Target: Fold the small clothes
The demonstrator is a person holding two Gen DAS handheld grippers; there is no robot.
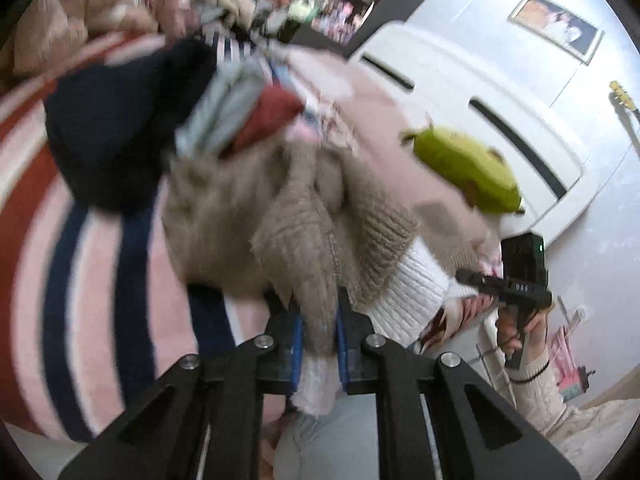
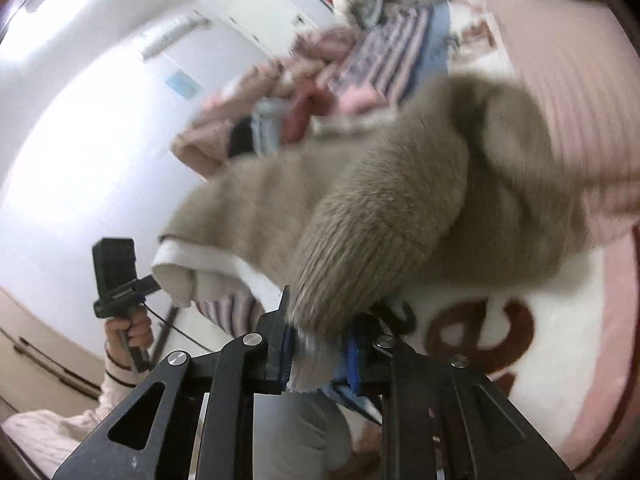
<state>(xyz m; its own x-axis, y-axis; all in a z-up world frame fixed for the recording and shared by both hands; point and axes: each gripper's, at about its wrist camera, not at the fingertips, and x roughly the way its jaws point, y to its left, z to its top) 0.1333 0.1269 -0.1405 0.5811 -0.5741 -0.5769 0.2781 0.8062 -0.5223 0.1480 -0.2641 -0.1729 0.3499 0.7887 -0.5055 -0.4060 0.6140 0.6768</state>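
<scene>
A small beige knit sweater with white ribbed trim hangs in the air between my two grippers. My left gripper is shut on one edge of the sweater, the knit pinched between its blue pads. My right gripper is shut on another edge of the same sweater, with white trim poking out below the pads. The right gripper also shows in the left wrist view at the right, and the left gripper shows in the right wrist view at the left. The frames are blurred by motion.
A pile of clothes lies behind the sweater: a navy garment, grey and dark red pieces, a striped one. They rest on a pink, red and navy striped bedcover. A green plush toy sits near the white headboard.
</scene>
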